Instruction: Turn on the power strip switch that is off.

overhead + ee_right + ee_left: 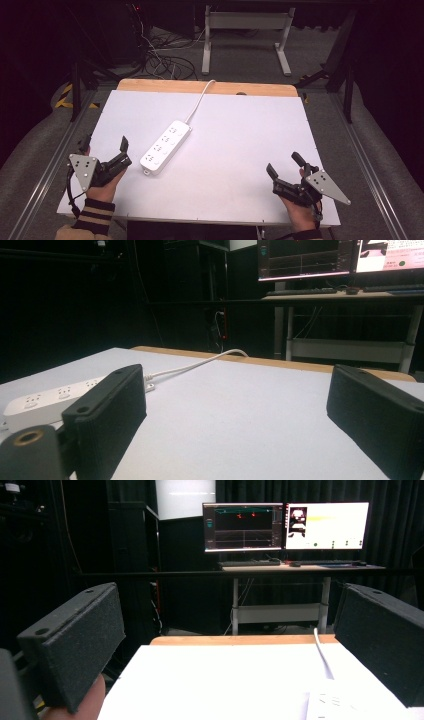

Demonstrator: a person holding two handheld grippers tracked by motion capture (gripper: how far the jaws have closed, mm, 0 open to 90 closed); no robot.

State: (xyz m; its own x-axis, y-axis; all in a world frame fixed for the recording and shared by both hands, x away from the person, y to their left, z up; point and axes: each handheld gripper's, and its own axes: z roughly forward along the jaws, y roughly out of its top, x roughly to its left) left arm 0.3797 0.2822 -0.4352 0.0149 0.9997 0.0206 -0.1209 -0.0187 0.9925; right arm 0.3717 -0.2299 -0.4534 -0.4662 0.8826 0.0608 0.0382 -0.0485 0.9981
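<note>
Power strip [165, 146] lies diagonally left of table [240, 150] centre, just beside the left gripper [106, 150]. Both grippers' jaws spread, holding nothing; right gripper [284, 171] well apart. Best approach: straddle the strip's narrow width squarely, clear of its cord [199, 100].

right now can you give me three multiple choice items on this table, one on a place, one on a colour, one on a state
1. Where does the power strip lie on the table?
A. nearer the left gripper
B. nearer the right gripper
C. off the table, on the floor

2. What colour is the power strip?
A. black
B. white
C. orange

3. How do the two grippers stand?
A. both open and holding nothing
B. both shut on the cable
C. left shut on the power strip

Answers: 1 A, the high view shows it just beside the left gripper; 2 B, its body and cable are white; 3 A, each gripper view shows its jaws wide apart.
</note>
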